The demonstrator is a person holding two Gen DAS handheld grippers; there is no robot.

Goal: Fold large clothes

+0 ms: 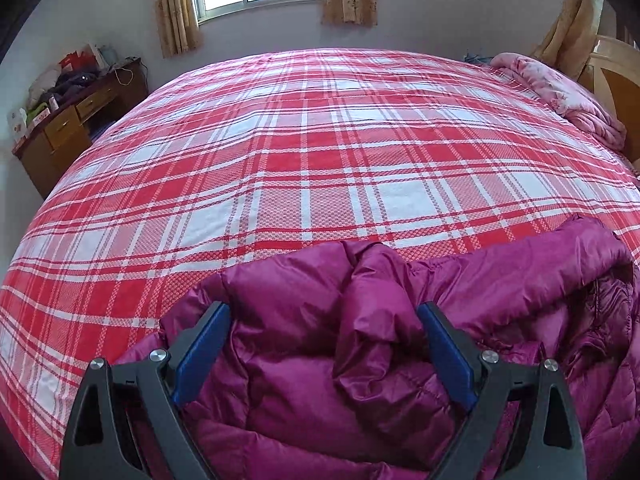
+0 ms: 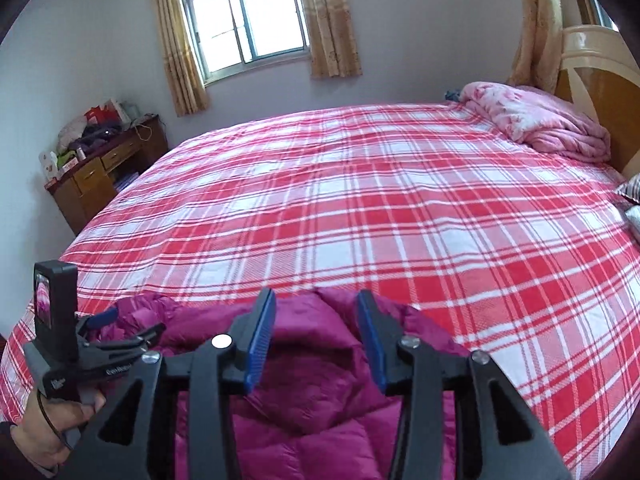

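Purple puffer jacket (image 1: pixel 360 360) is bunched at the near edge of the bed (image 1: pixel 300 160). Left hand-held gripper (image 1: pixel 324 320) is spread wide right over a raised fold, closer than the right hand-held gripper (image 2: pixel 316 316), which is parted, pinching nothing

Plaid bed (image 1: pixel 320 152), bright window (image 2: pixel 244 20) (curtained), wooden desk (image 2: pixel 100 176)
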